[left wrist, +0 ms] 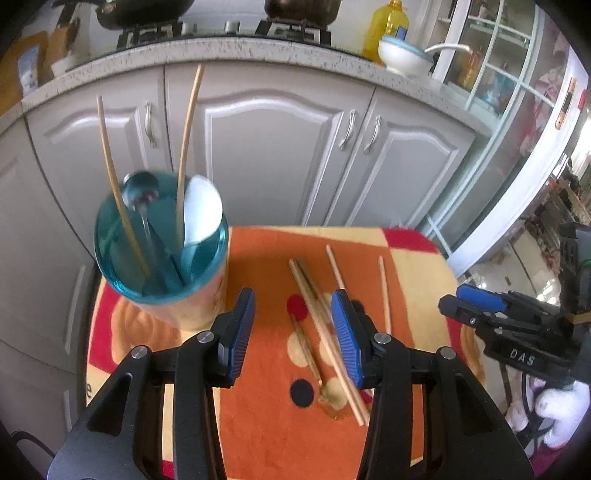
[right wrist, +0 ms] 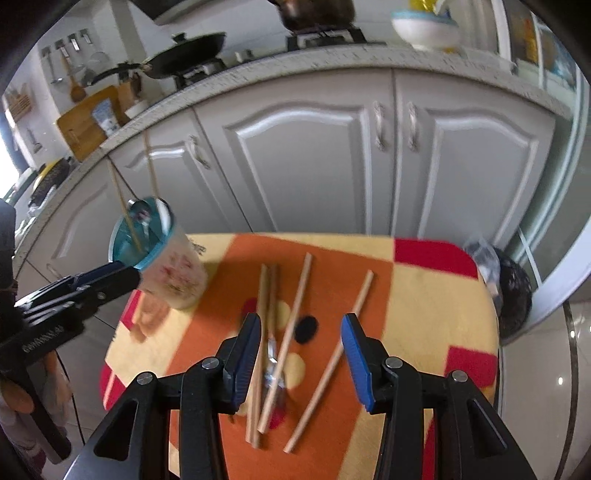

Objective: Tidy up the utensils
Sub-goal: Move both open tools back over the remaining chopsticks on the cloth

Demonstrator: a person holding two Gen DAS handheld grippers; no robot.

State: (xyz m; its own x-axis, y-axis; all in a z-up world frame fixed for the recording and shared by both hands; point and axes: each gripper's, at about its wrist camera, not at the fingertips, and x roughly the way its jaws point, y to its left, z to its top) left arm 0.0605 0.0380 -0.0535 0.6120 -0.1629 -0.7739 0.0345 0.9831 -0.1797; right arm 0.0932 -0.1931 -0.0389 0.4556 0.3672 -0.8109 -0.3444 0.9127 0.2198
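Left wrist view: cup (left wrist: pixel 184 302) holds two chopsticks and two spoons; four chopsticks (left wrist: pixel 321 317) remain on cloth (left wrist: pixel 258 266); left gripper (left wrist: pixel 293 334) and right gripper (right wrist: pixel 301 354) spread, empty.

- Grey cabinet doors (right wrist: pixel 295 166) with curved silver handles fill the back wall.
- Speckled countertop (left wrist: pixel 229 50) carries a gas stove (left wrist: pixel 221 31) and a dark wok (right wrist: pixel 184 55).
- Glass-paned door (left wrist: pixel 491 74) on the right.
- Glossy tiled floor (right wrist: pixel 546 369) reflects light.

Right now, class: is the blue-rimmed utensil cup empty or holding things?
Holding things: the cup contains two chopsticks, a metal spoon and a white spoon.
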